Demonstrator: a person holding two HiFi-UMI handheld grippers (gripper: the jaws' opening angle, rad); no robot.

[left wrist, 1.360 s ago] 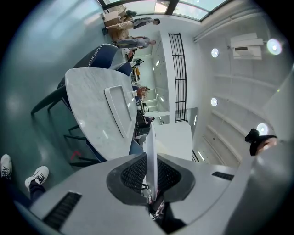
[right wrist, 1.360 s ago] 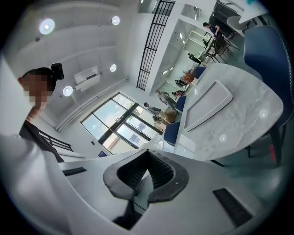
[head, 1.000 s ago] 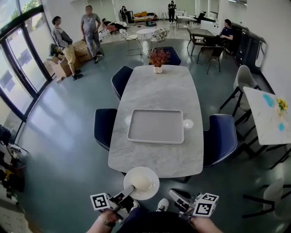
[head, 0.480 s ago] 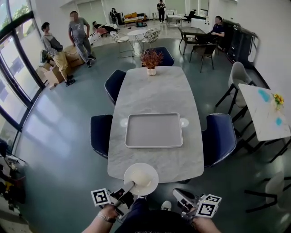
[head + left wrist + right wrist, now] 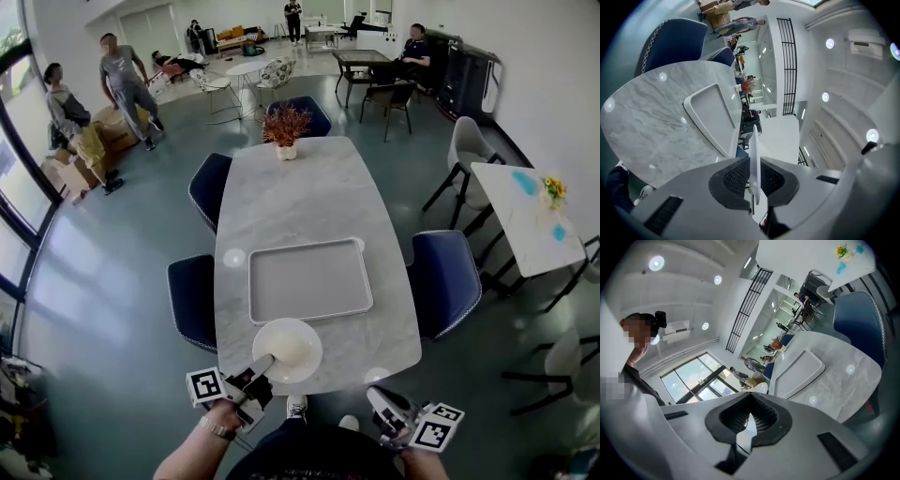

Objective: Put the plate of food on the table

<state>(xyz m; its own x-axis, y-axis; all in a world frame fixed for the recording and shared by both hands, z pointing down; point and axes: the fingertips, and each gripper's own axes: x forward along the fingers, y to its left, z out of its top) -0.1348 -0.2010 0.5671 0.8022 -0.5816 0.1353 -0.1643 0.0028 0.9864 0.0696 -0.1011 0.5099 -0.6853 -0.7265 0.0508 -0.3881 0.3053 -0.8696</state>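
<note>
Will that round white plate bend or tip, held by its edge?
Probably stiff: the round white plate looks flat though the left gripper's jaws pinch only its rim. Likely tippy, since most of it overhangs the grip. The pale food mound might slide if it tilts.

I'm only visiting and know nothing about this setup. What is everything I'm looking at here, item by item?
Table: one, grey-white marble, centre of the room.
Tray: one, grey, nothing in it, on the table's near half.
Plate: one, white, at the table's near edge, with pale food on it.
Potted plant: one, reddish in a white pot, at the table's far end.
Chairs: four, dark blue, around the table.
Second table: one, white, at the right.
People: several, in the background.
Left hand-held gripper: one, grey, shut on the plate's rim.
Right hand-held gripper: one, grey, shut and empty, lower right.
</note>
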